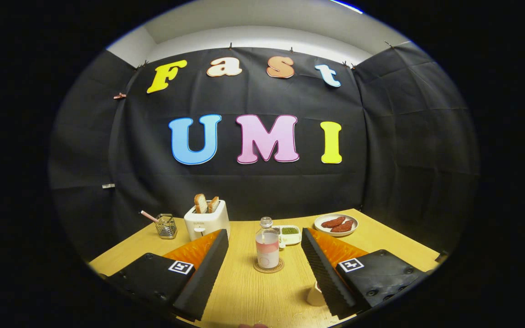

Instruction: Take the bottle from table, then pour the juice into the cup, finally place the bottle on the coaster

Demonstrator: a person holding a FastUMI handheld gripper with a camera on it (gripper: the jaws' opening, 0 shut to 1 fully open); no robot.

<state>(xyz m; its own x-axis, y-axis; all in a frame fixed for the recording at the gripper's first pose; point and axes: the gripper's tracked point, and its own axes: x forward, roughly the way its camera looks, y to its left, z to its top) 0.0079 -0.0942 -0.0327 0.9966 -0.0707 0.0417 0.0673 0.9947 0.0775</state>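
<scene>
A clear bottle (267, 245) with pinkish juice in its lower half stands upright on a round coaster (268, 267) on the wooden table (253, 291). It sits just ahead of my gripper (265, 240), whose fingers stand wide apart with nothing between them. A pale cup (315, 295) is partly hidden behind the right finger (324, 269), close to me.
A white toaster (206, 220) with two bread slices stands beyond the left finger, with a small wire holder (166, 226) to its left. A white dish with green filling (289, 233) sits behind the bottle. A plate with reddish meat pieces (336, 224) lies at the back right.
</scene>
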